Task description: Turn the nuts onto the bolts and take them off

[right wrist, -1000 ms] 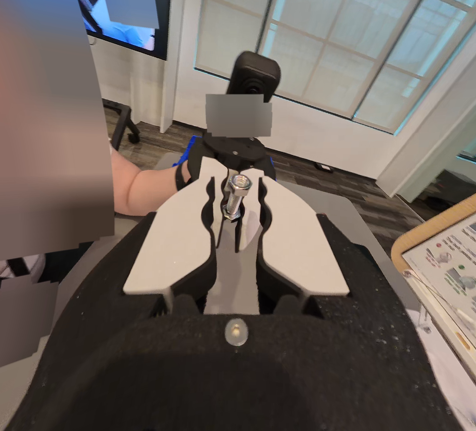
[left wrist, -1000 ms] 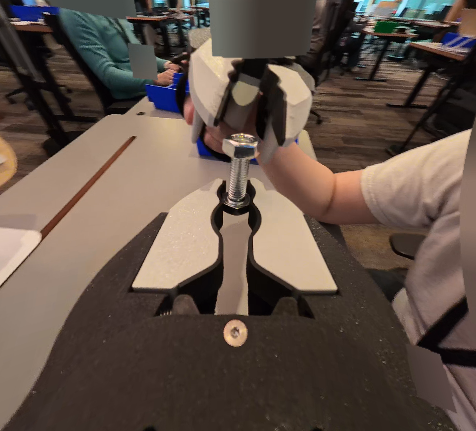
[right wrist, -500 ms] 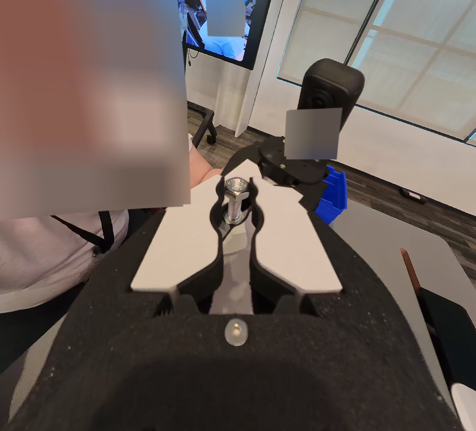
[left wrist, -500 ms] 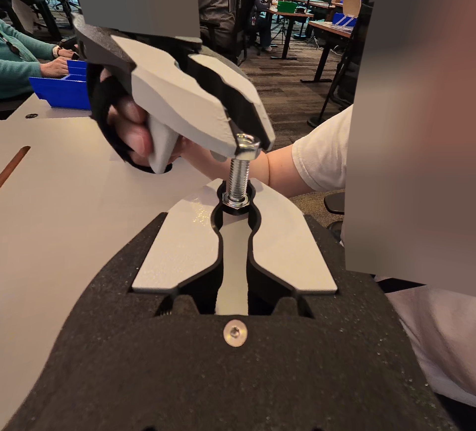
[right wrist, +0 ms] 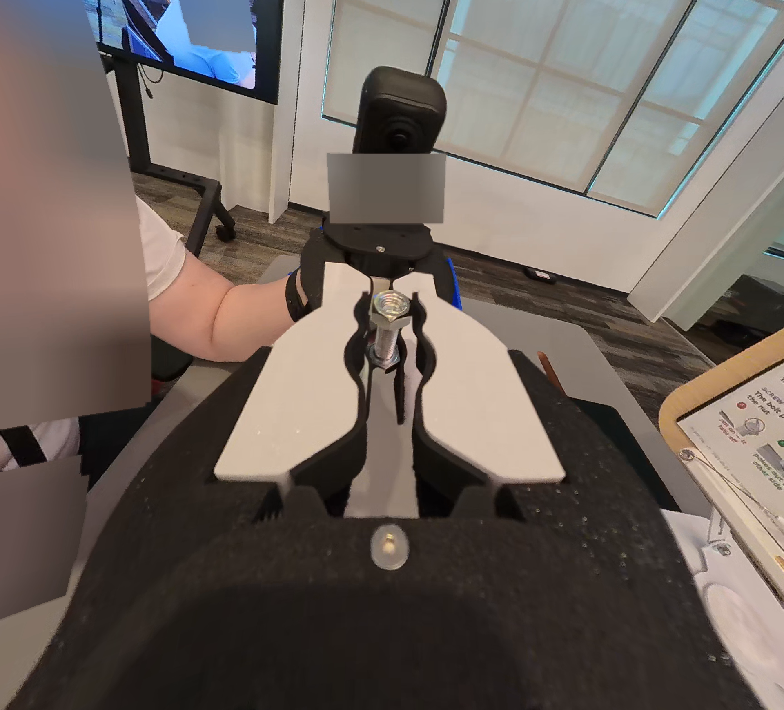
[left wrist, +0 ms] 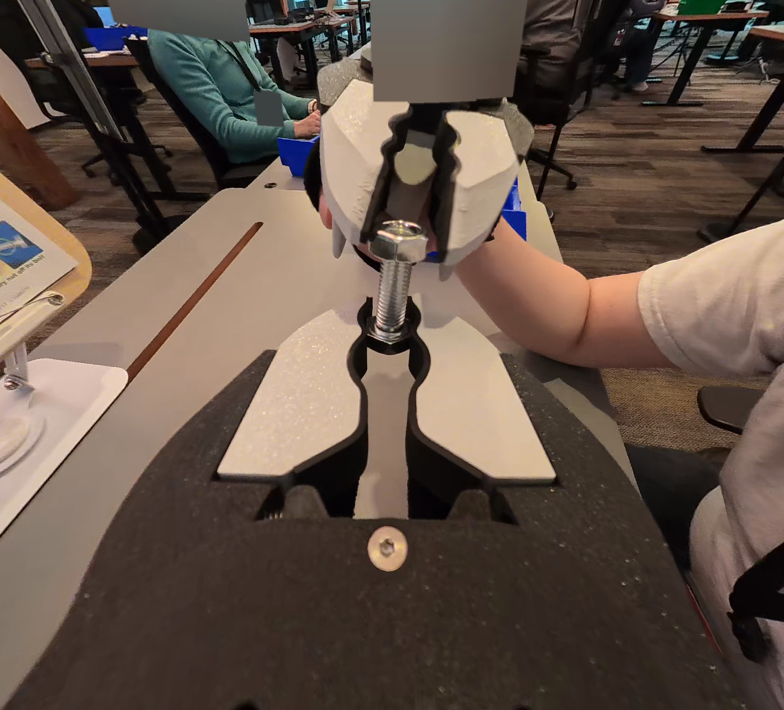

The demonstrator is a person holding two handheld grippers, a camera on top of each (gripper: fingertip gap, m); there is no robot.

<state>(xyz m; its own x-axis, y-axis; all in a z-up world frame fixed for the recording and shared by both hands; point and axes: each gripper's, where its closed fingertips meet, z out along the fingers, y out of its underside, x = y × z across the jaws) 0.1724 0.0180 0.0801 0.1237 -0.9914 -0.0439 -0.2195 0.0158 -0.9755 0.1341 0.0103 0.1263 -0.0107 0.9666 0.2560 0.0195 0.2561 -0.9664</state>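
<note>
Holding the bolt [left wrist: 393, 294] upright above the grey bench [left wrist: 140, 307], we have the left gripper [left wrist: 391, 333] with its jaws closed around the bolt's lower end, where a hex piece [left wrist: 391, 334], head or nut we cannot tell, sits between the tips. Our right gripper [left wrist: 396, 242] comes from the far side; its jaws stand slightly apart around the hex piece [right wrist: 388, 309] at the top, and we cannot tell whether they touch it.
</note>
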